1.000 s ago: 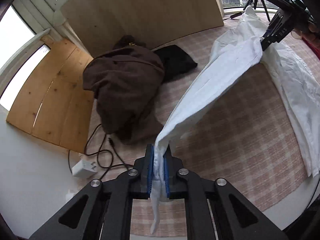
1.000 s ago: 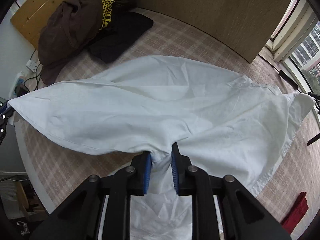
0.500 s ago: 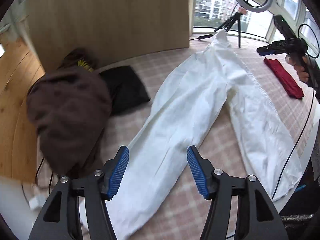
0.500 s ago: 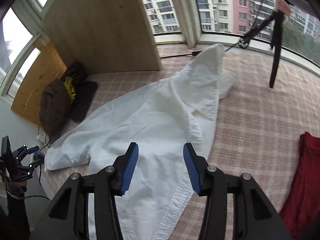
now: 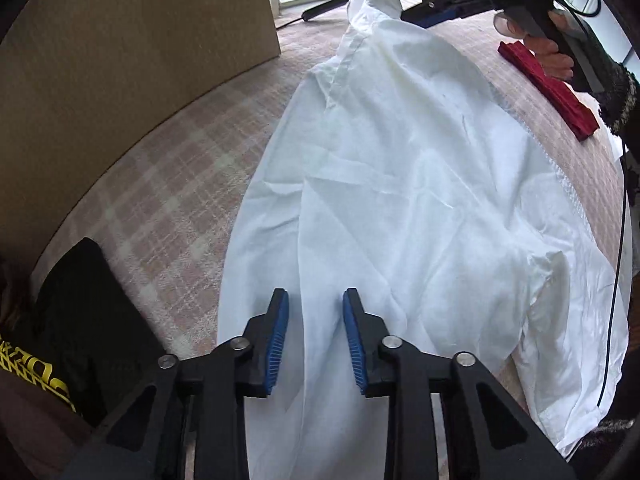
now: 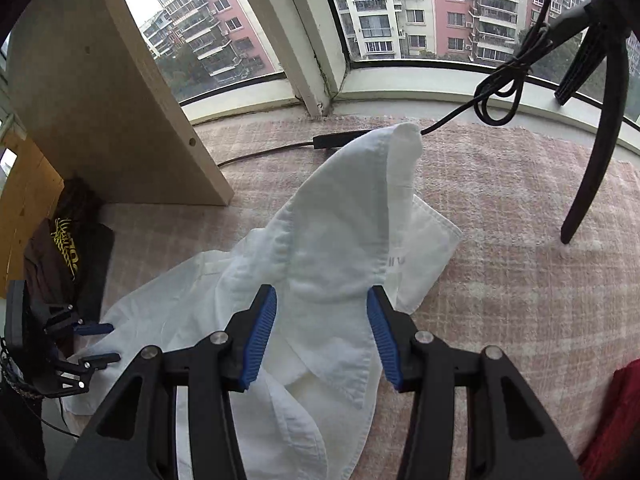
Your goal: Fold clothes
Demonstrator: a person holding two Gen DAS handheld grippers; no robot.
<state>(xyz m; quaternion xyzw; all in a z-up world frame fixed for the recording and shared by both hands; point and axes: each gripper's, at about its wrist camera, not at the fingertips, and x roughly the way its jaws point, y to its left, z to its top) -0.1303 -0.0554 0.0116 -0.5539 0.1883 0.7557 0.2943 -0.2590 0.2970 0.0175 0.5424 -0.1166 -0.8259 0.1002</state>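
A white shirt [image 5: 400, 180] lies spread on the pink plaid cover [image 5: 168, 208]. In the left wrist view my left gripper [image 5: 316, 332] hovers over the shirt's near part, pointing steeply down. Its jaws are closing, with a gap still showing and white cloth below it, not pinched. My right gripper [image 6: 322, 336] stands open over the shirt's collar end [image 6: 332, 248], which rises in a peak. From the left wrist view the right gripper [image 5: 440, 16] sits at the far end, held by a hand [image 5: 552, 52]. The left gripper [image 6: 96, 340] shows at the far left of the right wrist view.
A black garment [image 5: 88, 320] and a brown one with yellow print [image 5: 24, 420] lie at the left. A folded red cloth [image 5: 552, 92] lies at the right edge. A wooden board [image 6: 88, 100] stands behind. A black cable [image 6: 496, 84] and stand leg [image 6: 592, 160] cross the far end.
Both grippers were shut on the shirt and held it stretched; both let go and it now lies flat. Both moved along it, and the left jaws have narrowed again.
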